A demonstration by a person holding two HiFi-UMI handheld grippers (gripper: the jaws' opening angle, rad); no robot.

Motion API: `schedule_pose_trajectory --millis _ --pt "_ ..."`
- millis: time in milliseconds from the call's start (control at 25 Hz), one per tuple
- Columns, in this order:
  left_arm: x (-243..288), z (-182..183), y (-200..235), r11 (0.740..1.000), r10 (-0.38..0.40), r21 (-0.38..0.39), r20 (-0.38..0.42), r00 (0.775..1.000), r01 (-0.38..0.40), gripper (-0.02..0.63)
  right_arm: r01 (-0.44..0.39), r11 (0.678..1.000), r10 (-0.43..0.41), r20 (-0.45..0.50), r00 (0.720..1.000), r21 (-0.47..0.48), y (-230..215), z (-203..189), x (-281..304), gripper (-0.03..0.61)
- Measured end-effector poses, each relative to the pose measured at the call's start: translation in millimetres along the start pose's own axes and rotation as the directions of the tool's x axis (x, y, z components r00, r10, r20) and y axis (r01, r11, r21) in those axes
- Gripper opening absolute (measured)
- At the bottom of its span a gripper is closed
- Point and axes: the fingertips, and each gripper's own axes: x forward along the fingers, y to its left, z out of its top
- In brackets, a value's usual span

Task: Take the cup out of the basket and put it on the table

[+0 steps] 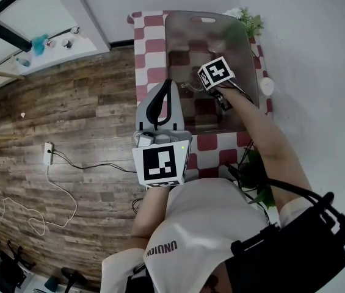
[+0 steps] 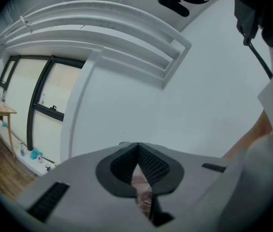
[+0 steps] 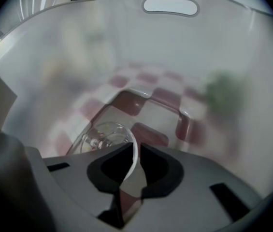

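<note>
A clear glass cup [image 3: 108,137] lies inside the translucent basket [image 3: 78,57], on its bottom near the left wall. My right gripper [image 3: 135,151] reaches down into the basket [image 1: 178,29] and is shut on the cup's rim, which runs between its dark pads. In the head view this gripper [image 1: 195,85] sits under its marker cube, and the cup [image 1: 188,88] shows only faintly. My left gripper [image 1: 160,101] hovers near my body, outside the basket at the table's front left. In the left gripper view it [image 2: 137,152] points at a white wall, shut on nothing.
The basket stands on a table with a red and white checkered cloth [image 1: 149,41]. A green plant [image 1: 250,22] is at the far right corner, and a small white round object [image 1: 266,86] lies right of the basket. A power strip with cables [image 1: 48,153] lies on the wooden floor.
</note>
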Motion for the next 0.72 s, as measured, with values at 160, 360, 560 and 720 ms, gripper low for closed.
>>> schedule_pose_trajectory --millis 160,360,560,720 --pt "4.9 -1.9 2.2 1.0 0.003 0.024 -0.008 1.0 -0.003 0.011 -0.001 1.0 0.001 -0.004 1.0 -0.01 0.6 -0.8 1.5 0.051" --pt "5.0 -2.7 1.7 1.0 0.001 0.021 -0.006 1.0 -0.001 0.011 -0.005 1.0 0.005 -0.004 1.0 -0.016 2.0 -1.2 2.2 0.046" --pt "3.8 -1.8 1.0 1.0 -0.001 0.017 -0.008 1.0 0.001 0.011 -0.003 1.0 0.003 -0.007 1.0 -0.02 2.7 -0.4 0.8 0.044" --pt "3.0 3.0 0.7 1.0 0.009 -0.016 0.013 1.0 -0.008 0.011 -0.006 1.0 0.005 -0.013 1.0 -0.015 2.7 -0.6 0.0 0.042"
